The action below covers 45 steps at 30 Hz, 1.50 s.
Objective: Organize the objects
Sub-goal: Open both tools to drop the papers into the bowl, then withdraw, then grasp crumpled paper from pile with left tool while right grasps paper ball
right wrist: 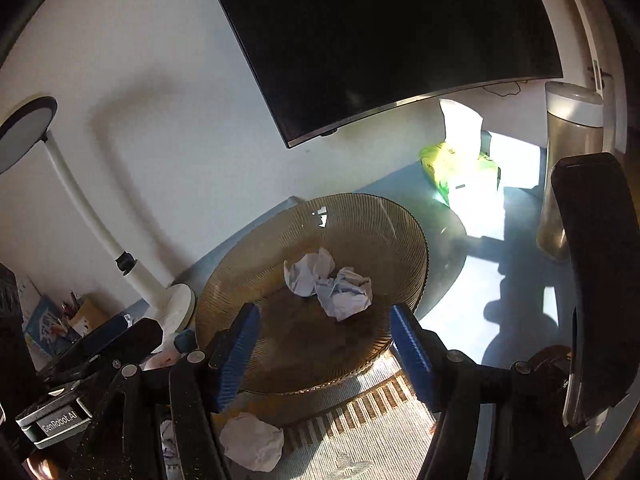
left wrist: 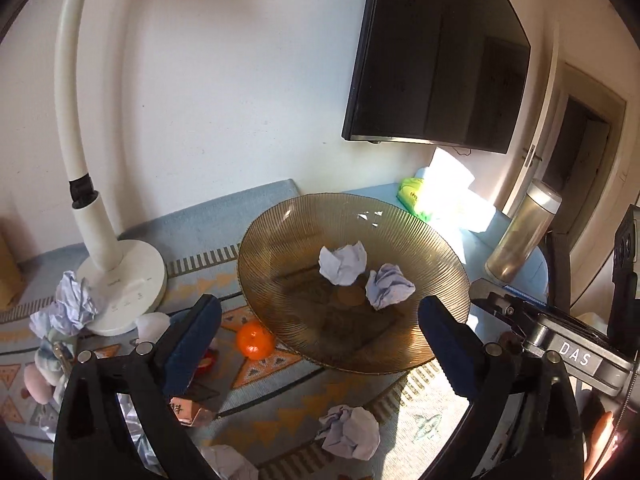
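A ribbed amber glass bowl (left wrist: 400,220) stands on the patterned mat and holds two crumpled paper balls (left wrist: 343,263) (left wrist: 388,286). The bowl (right wrist: 360,216) and its paper balls (right wrist: 344,294) also show in the right wrist view. More crumpled paper lies on the mat near me (left wrist: 351,432) (right wrist: 251,442) and beside the lamp base (left wrist: 66,304). A small orange (left wrist: 255,339) sits left of the bowl. My left gripper (left wrist: 320,344) is open and empty, just in front of the bowl. My right gripper (right wrist: 324,348) is open and empty at the bowl's near rim.
A white desk lamp (left wrist: 120,280) stands at the left. A metal flask (left wrist: 524,236) and a green tissue pack (left wrist: 416,194) stand at the right back. A dark monitor (left wrist: 436,56) hangs above. Small toys and wrappers (left wrist: 188,412) lie at the near left.
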Each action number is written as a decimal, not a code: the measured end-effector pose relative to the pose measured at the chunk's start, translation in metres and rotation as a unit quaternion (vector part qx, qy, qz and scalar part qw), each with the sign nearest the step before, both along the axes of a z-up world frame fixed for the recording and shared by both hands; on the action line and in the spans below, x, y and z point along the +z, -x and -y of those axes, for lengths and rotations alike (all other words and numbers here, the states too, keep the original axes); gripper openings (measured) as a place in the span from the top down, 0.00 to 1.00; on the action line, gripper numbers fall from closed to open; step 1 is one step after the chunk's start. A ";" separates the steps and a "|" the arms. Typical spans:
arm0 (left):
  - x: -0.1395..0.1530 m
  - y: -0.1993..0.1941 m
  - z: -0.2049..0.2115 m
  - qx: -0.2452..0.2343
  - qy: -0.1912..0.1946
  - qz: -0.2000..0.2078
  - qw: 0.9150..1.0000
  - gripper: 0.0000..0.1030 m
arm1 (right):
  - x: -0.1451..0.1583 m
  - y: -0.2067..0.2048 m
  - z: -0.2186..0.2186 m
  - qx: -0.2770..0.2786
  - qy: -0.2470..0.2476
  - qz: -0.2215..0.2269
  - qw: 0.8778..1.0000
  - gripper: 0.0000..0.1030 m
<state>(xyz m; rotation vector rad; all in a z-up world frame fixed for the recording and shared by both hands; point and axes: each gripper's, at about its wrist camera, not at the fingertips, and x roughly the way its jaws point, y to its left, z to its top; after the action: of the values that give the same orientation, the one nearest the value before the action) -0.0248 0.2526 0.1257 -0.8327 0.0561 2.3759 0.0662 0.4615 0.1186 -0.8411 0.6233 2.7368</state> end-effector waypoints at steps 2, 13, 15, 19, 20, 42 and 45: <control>0.001 -0.015 0.024 0.018 -0.008 -0.002 1.000 0.04 | 0.000 -0.009 0.014 0.020 -0.003 -0.003 1.000 0.34; -0.024 -0.089 0.186 0.208 -0.023 -0.046 0.977 0.01 | -0.015 -0.025 0.132 0.163 -0.030 -0.013 0.986 0.22; -0.041 -0.085 0.204 0.247 0.012 -0.047 0.968 0.01 | -0.031 -0.024 0.146 0.170 -0.049 -0.018 0.984 0.21; -0.074 -0.074 0.233 0.274 0.021 -0.010 0.961 0.01 | -0.060 -0.016 0.165 0.177 -0.077 -0.002 0.981 0.21; -0.080 -0.072 0.238 0.279 0.016 -0.004 0.960 0.01 | -0.065 -0.014 0.166 0.180 -0.071 0.002 0.981 0.21; -0.097 -0.068 0.245 0.258 -0.019 0.033 0.965 0.01 | -0.082 -0.005 0.193 0.190 -0.144 0.045 0.970 0.08; -0.099 -0.061 0.247 0.256 -0.022 0.059 0.965 0.01 | -0.083 -0.002 0.194 0.194 -0.139 0.051 0.970 0.08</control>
<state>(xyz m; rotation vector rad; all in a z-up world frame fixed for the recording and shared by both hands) 0.0360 0.0053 0.0270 -1.0681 -0.2932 2.7813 0.0685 0.2678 0.0361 -1.1217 0.0501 2.9928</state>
